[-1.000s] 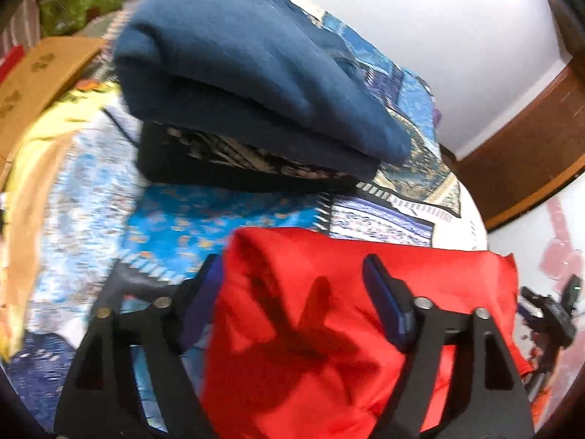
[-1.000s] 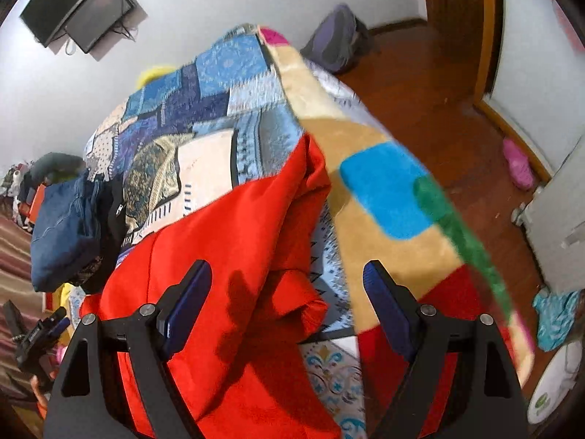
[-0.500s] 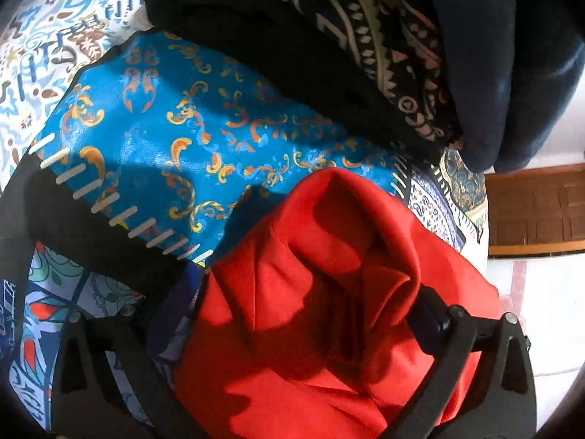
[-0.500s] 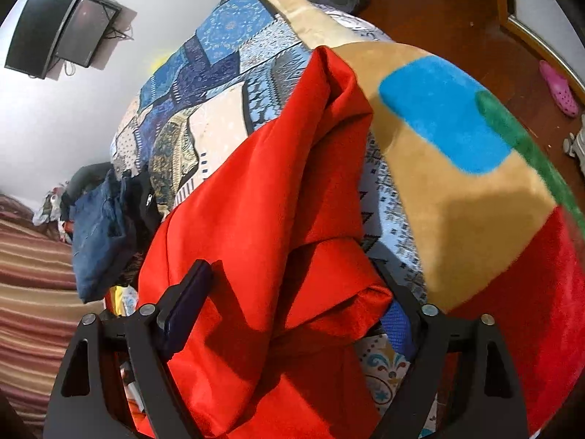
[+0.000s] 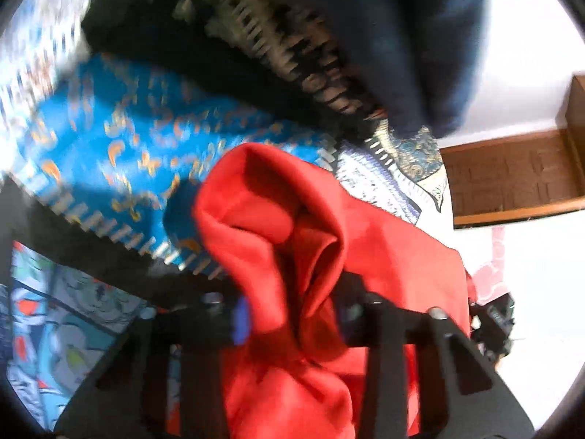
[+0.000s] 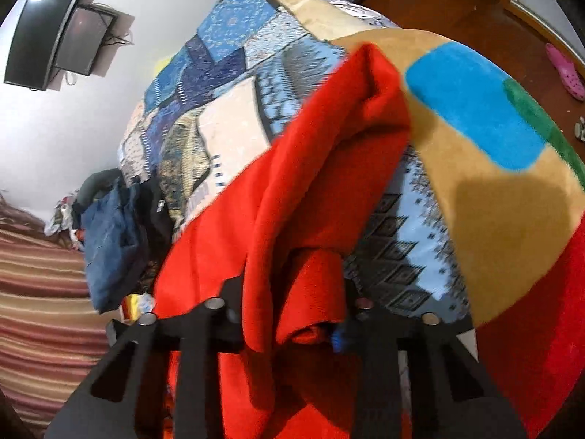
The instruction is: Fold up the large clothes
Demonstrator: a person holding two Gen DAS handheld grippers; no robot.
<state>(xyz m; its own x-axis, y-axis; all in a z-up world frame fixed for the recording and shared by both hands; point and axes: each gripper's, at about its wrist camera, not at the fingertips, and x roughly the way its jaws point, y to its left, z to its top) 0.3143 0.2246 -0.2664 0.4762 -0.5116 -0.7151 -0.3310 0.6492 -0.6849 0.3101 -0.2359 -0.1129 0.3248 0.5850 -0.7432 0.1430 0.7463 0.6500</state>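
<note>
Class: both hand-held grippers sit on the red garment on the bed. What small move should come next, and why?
Probably lift both together. The left hand-held gripper and right hand-held gripper have just been closing, and each now pinches a bunched fold of the red garment, which lies crumpled on the patchwork bedcover.

The left gripper points steeply down. Its jaws have just been closing, and now they pinch a bunched fold of the red garment between the pads. The right gripper also points steeply down. Its jaws have just been closing too, and they press on a gathered fold of the same red cloth. No hand or sleeve is visible in either view.
</note>
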